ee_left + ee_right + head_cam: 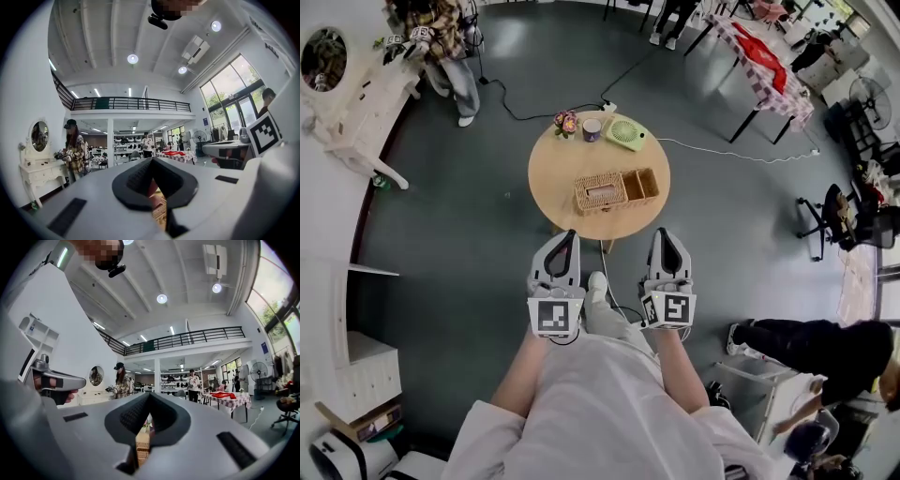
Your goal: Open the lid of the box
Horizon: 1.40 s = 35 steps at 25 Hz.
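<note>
A wicker box (614,190) lies on the round wooden table (553,178); its left part carries a woven lid (599,194), and a small open compartment sits at its right end. My left gripper (569,236) and right gripper (661,234) hover side by side over the floor just short of the table's near edge, both pointing at it. Each has its jaws together with nothing between them. In the left gripper view the left gripper (152,161) shows the box (161,206) through the slit below its tips. The right gripper (150,397) likewise frames the box (142,441).
At the table's far side stand a small green fan (626,133), a cup (592,128) and a flower pot (567,122). Cables run over the floor behind. A white dresser (356,103) and a standing person (450,47) are far left; an office chair (834,216) is right.
</note>
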Each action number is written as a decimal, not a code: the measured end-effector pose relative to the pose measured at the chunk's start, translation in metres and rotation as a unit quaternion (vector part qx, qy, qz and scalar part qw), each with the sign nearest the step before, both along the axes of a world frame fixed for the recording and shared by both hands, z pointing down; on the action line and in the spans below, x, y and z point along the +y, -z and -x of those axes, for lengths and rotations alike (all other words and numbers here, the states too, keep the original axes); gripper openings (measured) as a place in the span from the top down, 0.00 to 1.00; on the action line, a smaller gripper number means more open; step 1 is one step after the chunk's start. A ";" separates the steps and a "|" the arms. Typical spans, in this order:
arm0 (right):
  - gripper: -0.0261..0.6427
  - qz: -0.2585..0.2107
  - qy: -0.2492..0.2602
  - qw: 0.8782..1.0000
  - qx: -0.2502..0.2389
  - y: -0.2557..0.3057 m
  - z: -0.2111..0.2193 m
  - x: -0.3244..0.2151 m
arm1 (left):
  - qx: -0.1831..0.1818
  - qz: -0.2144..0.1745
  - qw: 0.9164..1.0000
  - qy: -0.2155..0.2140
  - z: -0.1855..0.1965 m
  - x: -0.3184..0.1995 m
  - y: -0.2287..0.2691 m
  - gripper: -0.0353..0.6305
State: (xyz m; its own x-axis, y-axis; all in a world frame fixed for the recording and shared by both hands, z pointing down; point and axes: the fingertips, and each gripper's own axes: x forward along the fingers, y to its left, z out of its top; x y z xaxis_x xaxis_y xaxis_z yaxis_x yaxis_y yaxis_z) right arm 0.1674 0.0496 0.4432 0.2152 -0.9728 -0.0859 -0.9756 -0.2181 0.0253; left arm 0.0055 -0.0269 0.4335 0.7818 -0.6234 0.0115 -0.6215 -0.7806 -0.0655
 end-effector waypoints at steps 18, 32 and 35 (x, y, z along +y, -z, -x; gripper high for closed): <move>0.98 0.130 0.094 0.939 0.305 -0.032 -0.063 -0.147 | -0.018 -0.006 0.998 0.066 -0.084 -0.126 -0.003 0.96; 0.97 0.207 0.117 0.842 0.484 -0.074 -0.044 -0.176 | -0.011 0.006 0.999 0.052 -0.085 -0.149 -0.010 0.96; 0.97 0.234 0.164 0.826 0.486 -0.093 -0.034 -0.182 | -0.015 0.005 0.999 0.049 -0.081 -0.151 -0.011 0.96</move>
State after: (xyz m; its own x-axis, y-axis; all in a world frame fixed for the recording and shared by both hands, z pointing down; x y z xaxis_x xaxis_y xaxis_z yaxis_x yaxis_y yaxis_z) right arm 0.2012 -0.1323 0.5365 -0.0161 -0.9405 0.3394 -0.4485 0.3101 0.8382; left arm 0.0862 -0.1775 0.4442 0.7167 -0.6962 0.0403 -0.6924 -0.7174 -0.0771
